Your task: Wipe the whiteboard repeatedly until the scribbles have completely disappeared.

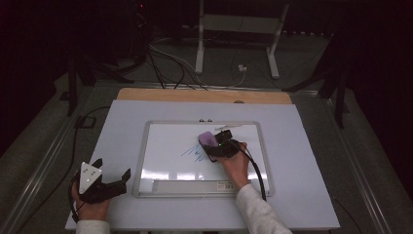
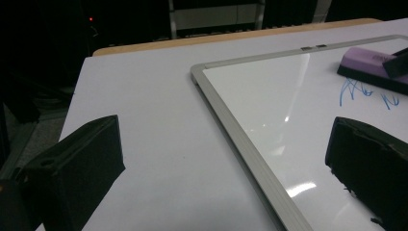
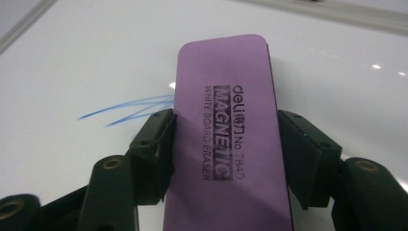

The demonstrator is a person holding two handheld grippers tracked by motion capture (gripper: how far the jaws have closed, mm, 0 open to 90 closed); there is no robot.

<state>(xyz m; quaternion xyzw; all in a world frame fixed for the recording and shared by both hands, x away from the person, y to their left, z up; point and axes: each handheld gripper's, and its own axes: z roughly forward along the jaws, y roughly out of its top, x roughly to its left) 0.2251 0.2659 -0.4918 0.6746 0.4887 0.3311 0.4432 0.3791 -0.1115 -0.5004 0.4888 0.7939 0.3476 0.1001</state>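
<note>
1. High view: a white-topped table (image 1: 160, 109) with a wooden strip along its far edge carries a metal-framed whiteboard (image 1: 168, 141) near its middle. The right gripper (image 1: 214, 145), held in the person's right hand (image 1: 235, 165), sits over the board's centre with a purple eraser (image 1: 208, 140) clamped between its jaws, the eraser lying flat on the board. Blue marker scribbles (image 1: 192, 153) lie just to the left of the eraser, touching its edge. The left gripper (image 1: 114, 178), topped by a grey three-cornered plate, rests in the left hand (image 1: 90, 209) on the table near its front left corner, just beside the board's left frame, with its jaws spread wide and nothing between them. A cable trails from each gripper.

2. Left gripper view: the two black jaws stand far apart at the bottom corners, empty. Between them runs the whiteboard (image 2: 250, 154) frame's left edge and near corner, over the table (image 2: 144, 120) top. At the upper right the eraser (image 2: 368, 62) lies on the board, with blue scribbles (image 2: 358, 91) beside it.

3. Right gripper view: the jaws press against both long sides of the eraser (image 3: 226, 120), whose face reads "deli MAGNETIC WHITE BOARD ERASER No 7840". Blue scribbles (image 3: 127, 110) streak out from under its left side on the whiteboard (image 3: 96, 57).
</note>
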